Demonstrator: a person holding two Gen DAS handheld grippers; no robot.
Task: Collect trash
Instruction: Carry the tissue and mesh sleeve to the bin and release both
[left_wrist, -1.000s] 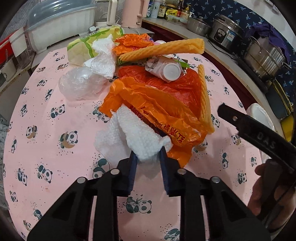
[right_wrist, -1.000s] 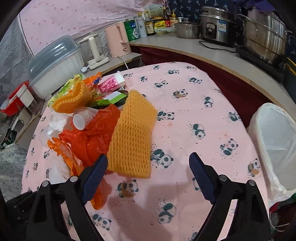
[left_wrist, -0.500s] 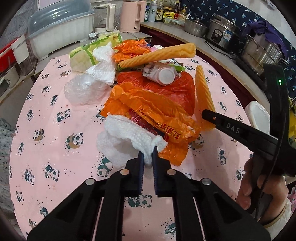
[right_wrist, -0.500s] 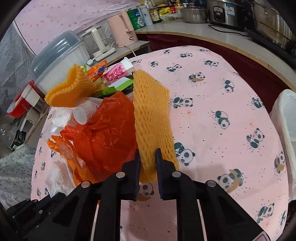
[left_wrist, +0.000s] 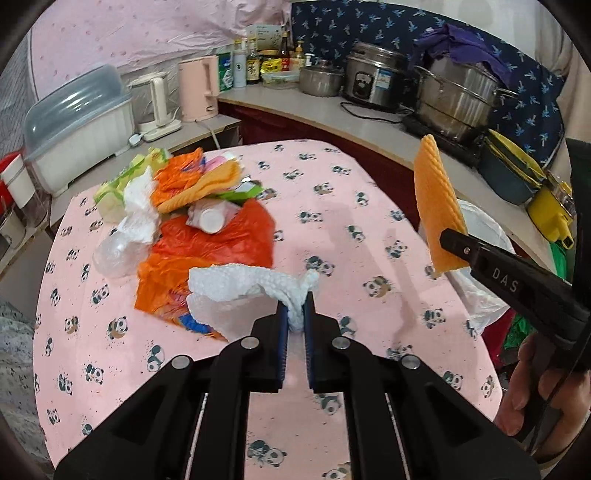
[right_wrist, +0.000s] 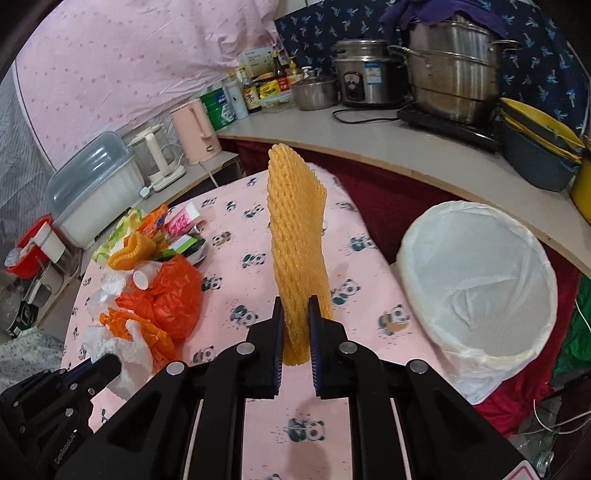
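Observation:
My left gripper (left_wrist: 294, 308) is shut on a white paper towel (left_wrist: 240, 282), lifted just above the pink panda tablecloth (left_wrist: 332, 206). My right gripper (right_wrist: 295, 310) is shut on an orange foam net sleeve (right_wrist: 297, 236), held upright above the table; the sleeve also shows in the left wrist view (left_wrist: 436, 206). A trash pile lies at the table's left: orange plastic bags (left_wrist: 218, 240), a small white bottle (left_wrist: 210, 218), clear plastic (left_wrist: 110, 251), a second foam sleeve (left_wrist: 207, 184) and wrappers. A white-lined trash bin (right_wrist: 476, 280) stands beside the table at the right.
A counter curves behind the table with steel pots (right_wrist: 454, 74), a rice cooker (right_wrist: 364, 74), a pink kettle (right_wrist: 194, 133), bottles and stacked bowls (right_wrist: 535, 147). A lidded white dish box (left_wrist: 74, 129) stands at the left.
Both grippers closed on their items and lifted them off the table. The right one raised the foam sleeve and carried it right, toward the bin. The left one pulled the paper towel off the pile.

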